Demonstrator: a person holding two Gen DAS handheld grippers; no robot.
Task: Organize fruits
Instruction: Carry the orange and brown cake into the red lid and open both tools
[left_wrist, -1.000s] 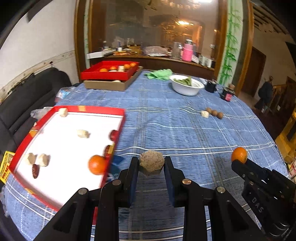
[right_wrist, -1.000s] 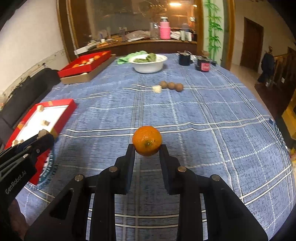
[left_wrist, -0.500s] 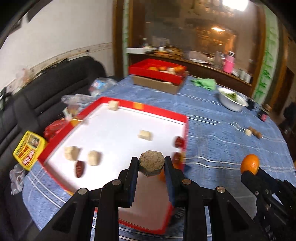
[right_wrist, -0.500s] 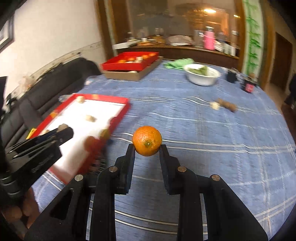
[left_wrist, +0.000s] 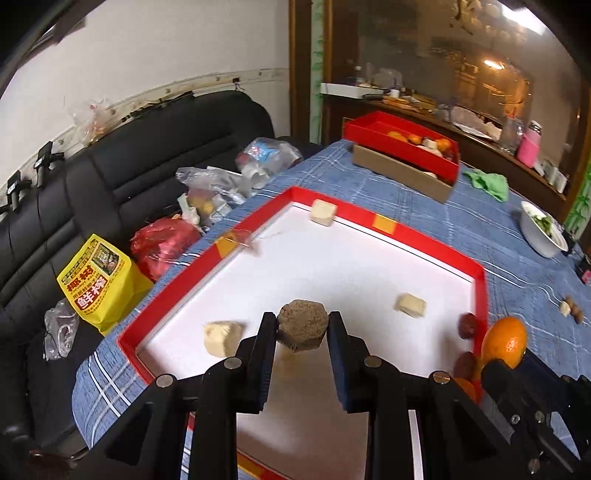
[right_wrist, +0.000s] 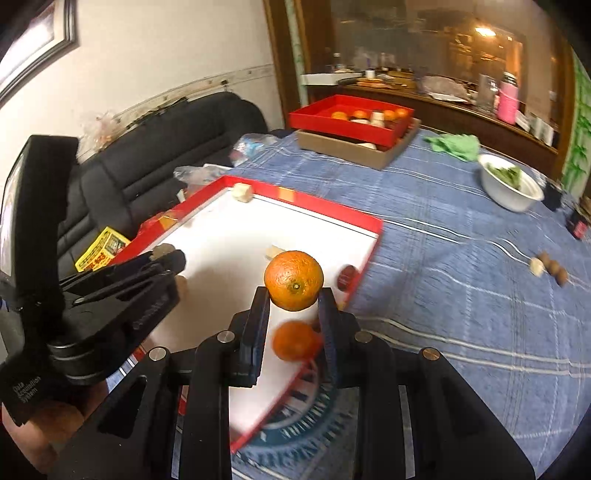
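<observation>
The left hand-held gripper (left_wrist: 303, 328) is clamped on a brown, rough, faceted block (left_wrist: 302, 325), its two black fingers pressing the block's sides. It holds the block above the white floor of a red-rimmed tray (left_wrist: 424, 242). Just left of the fingertips a pale cube (left_wrist: 221, 338) lies on the tray floor; to the right and a little ahead lies another pale cube (left_wrist: 410, 305), and a third (left_wrist: 323, 212) sits far ahead by the tray's back rim. Two dark red fruits (left_wrist: 466, 325) lie against the tray's right wall.

The right hand-held gripper (right_wrist: 294, 291) is closed on an orange (right_wrist: 293, 280), gripped by its sides with the stem end facing the camera. It hangs over the near right corner of the same tray, where a second orange (right_wrist: 293, 340) rests below and between the fingers. In the left wrist view this gripper enters at the lower right, the orange at its tip.

The tray lies on a table (right_wrist: 461, 295) under a blue checked cloth. Far ahead of both grippers another red tray (right_wrist: 351, 116) with oranges sits on a cardboard box (right_wrist: 354, 151). To the right stands a white bowl (right_wrist: 511, 192) of greens, and nearer, a few small brown nuts (right_wrist: 552, 268). Left of the table, a black sofa (left_wrist: 122, 162) carries plastic bags and a yellow packet (left_wrist: 98, 277).
</observation>
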